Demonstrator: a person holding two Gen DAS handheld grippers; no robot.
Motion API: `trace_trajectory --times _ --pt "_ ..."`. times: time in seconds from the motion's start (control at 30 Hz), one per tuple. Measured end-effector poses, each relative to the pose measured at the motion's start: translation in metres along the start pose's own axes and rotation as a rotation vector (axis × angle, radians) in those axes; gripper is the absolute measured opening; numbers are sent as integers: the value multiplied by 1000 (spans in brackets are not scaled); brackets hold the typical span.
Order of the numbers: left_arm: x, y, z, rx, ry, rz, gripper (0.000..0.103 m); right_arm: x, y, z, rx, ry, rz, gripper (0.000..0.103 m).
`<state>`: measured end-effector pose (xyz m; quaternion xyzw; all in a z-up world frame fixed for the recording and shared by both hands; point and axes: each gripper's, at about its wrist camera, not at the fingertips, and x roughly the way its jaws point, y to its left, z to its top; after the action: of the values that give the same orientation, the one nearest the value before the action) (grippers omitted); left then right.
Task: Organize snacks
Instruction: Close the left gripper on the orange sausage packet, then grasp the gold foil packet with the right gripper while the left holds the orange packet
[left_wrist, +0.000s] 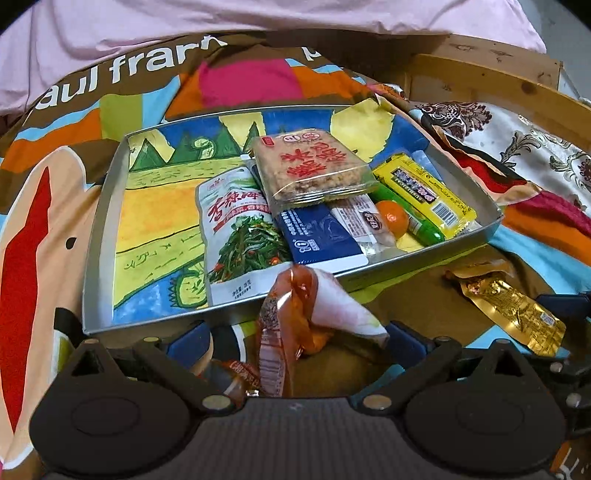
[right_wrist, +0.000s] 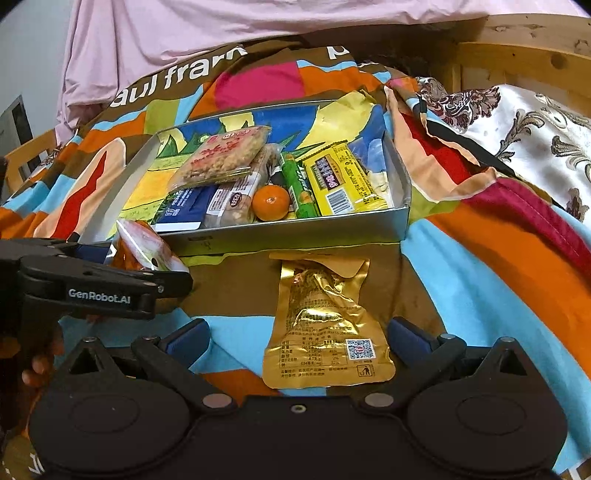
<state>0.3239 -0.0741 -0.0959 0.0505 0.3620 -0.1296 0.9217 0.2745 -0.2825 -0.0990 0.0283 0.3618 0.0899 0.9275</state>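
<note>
My left tool (left_wrist: 295, 332) stands wide, yet an orange-and-white snack packet (left_wrist: 295, 314) rises between its blue pads, right at the near wall of the tray (left_wrist: 107, 206). From my right camera the packet (right_wrist: 140, 251) looks to be resting against one pad only, so I judge it is propped or about to be let go, not gripped. It sits there because the tray just ahead is where the snacks belong: a seaweed pouch (left_wrist: 240, 225), a rice cake pack (left_wrist: 310, 166), a blue packet (left_wrist: 317, 232), a mandarin (left_wrist: 393, 218), a green tube (left_wrist: 410, 214) and a yellow pack (left_wrist: 424, 192) already crowd its right half.

My right tool (right_wrist: 295, 339) is also wide, its pads straddling the gold foil packet (right_wrist: 325, 325) lying flat on the bedspread (right_wrist: 480, 295), just short of the tray. I hold it so to close on the foil next.
</note>
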Motion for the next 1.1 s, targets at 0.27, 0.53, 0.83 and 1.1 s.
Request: trace_trajectory --times 0.27,0.53,0.83,1.1 --pt "10 -7 3 22 52 48 102 -2 -1 1 13 6 26 102" --pt "3 -19 5 42 63 34 93 -11 -6 5 79 24 101 99" --pt "7 -7 5 -27 41 -17 93 -4 -4 0 66 -7 64 94" --pt "9 -3 1 -100 30 -7 71 -6 -3 1 53 -8 -2 66"
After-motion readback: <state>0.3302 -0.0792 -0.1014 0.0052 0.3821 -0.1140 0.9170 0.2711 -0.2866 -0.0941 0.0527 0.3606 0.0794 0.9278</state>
